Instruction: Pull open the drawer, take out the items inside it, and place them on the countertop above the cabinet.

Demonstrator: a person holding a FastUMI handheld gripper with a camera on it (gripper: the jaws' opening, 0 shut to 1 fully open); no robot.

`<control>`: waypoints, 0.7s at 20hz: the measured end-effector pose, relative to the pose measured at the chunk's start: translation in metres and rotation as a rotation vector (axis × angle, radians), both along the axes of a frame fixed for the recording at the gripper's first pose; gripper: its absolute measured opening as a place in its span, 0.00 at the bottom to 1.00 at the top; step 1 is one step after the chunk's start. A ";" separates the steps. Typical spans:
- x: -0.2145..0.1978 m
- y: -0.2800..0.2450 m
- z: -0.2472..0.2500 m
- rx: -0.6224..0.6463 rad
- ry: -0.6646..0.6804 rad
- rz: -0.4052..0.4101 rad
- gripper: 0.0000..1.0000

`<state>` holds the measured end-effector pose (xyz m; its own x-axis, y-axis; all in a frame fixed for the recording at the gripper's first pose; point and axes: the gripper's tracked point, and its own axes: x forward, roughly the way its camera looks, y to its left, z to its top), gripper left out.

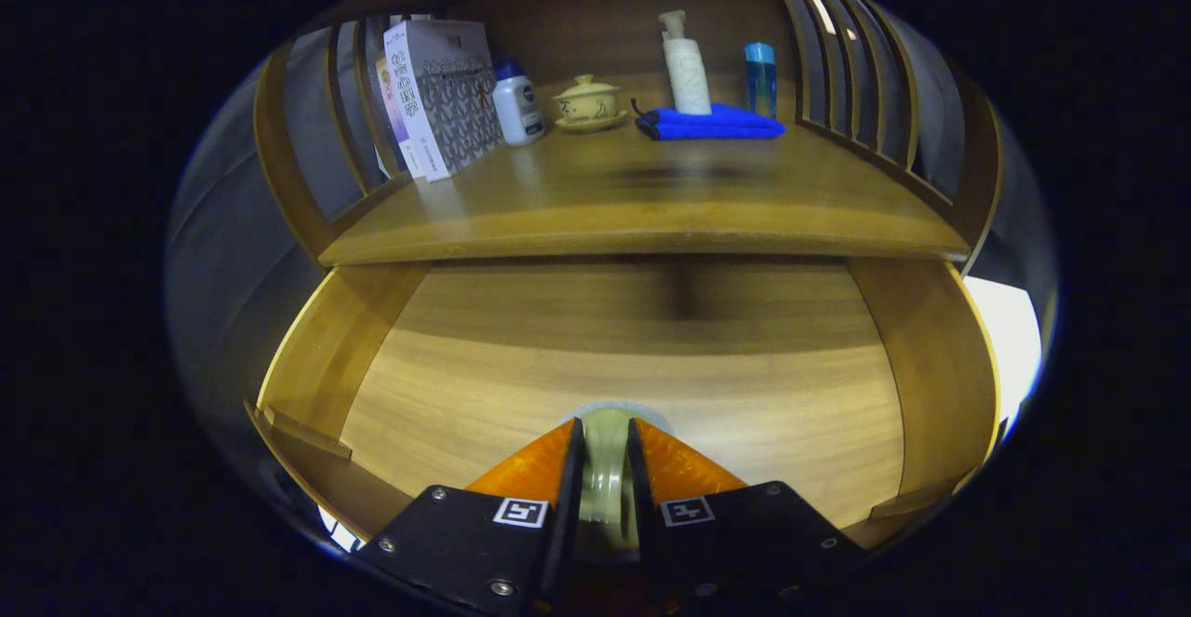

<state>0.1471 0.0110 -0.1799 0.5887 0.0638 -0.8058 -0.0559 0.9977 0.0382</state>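
Observation:
The wooden drawer [346,345] stands pulled open below me, its floor bare around my fingers. My gripper [605,427] hangs over the drawer's near part, shut on a pale, rounded object [607,470] that fills the narrow gap between the fingers; its light top edge pokes out just ahead of the tips. What the object is I cannot tell, as the fingers hide most of it. The countertop [651,203] lies above and beyond the drawer.
At the back of the countertop stand books [442,96], a white bottle with a blue cap [517,105], a lidded teacup on a saucer [588,103], a folded blue cloth [715,122], a white pump bottle [685,66] and a blue bottle [760,75]. Slatted wooden sides [856,68] flank it.

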 end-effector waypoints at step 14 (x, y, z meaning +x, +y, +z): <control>0.023 0.015 0.094 0.015 -0.288 0.072 0.21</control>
<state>0.1701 0.0264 -0.0861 0.7868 0.1245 -0.6046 -0.1371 0.9902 0.0255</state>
